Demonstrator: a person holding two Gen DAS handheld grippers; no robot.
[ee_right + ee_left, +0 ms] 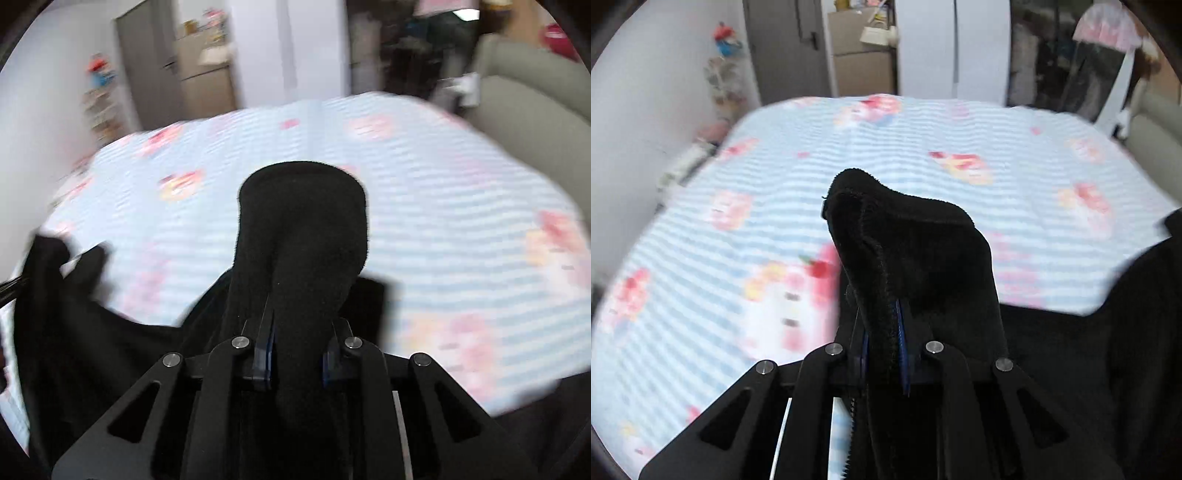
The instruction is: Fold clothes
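Observation:
A black fleecy garment (916, 251) bunches up over my left gripper (882, 354), which is shut on a seamed edge of it; blue pads show beside the cloth. More of this dark cloth trails off to the right. In the right wrist view the same black garment (303, 221) rises in a thick rounded fold out of my right gripper (299, 354), which is shut on it. The rest of the cloth hangs away to the left (74, 314). Both fingertips are hidden under the fabric. Below lies a bed (997, 147) with a blue-striped sheet and pink cartoon prints.
A white wall (646, 110) runs along the bed's left side, with a small shelf of toys (724, 74). Beyond the far edge stand a grey door (786, 48) and a brown cabinet (860, 66). A beige sofa (535, 122) sits at the right.

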